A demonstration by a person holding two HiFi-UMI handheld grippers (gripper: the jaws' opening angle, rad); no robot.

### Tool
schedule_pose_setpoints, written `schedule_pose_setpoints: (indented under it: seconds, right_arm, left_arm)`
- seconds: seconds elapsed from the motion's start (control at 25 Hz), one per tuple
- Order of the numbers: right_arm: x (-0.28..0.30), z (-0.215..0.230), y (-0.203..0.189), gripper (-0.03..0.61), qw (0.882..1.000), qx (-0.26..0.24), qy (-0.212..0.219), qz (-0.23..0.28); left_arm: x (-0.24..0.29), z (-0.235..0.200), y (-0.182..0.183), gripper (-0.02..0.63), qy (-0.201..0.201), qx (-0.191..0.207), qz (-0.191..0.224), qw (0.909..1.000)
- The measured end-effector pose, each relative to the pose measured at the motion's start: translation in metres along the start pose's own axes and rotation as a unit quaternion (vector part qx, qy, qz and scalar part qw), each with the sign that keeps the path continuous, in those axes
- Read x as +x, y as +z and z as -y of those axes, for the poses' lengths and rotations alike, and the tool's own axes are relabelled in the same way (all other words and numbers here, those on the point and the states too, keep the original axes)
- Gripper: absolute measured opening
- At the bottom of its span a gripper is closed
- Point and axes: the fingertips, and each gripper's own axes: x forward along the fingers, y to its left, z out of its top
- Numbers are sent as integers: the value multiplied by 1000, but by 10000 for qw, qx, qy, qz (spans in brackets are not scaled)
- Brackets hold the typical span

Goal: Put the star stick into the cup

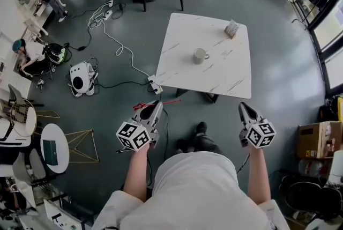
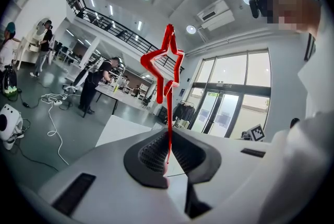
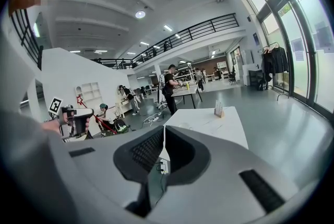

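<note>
Star stick (image 2: 169,113): red, clamped by its shaft in our left gripper (image 2: 168,139), star end clear of the jaws, held off the table's near edge. Our right gripper (image 3: 162,139): jaws together, nothing between. Cup (image 1: 200,55) stands near the middle of the white table (image 1: 177,71).

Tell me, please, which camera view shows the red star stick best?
The left gripper view: the star stick fills the centre, its stem pinched in the left gripper's shut jaws. The head view shows a thin red line beside that gripper; the right gripper view shows it tiny, far left.
</note>
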Motion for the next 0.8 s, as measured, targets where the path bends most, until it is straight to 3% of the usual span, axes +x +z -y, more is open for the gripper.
schedule_pose_setpoints:
  seconds: [0.8]
  right_arm:
    - [90, 60, 31, 28, 9992, 159, 296, -201]
  left_arm:
    - [83, -30, 26, 25, 313, 73, -134, 9994]
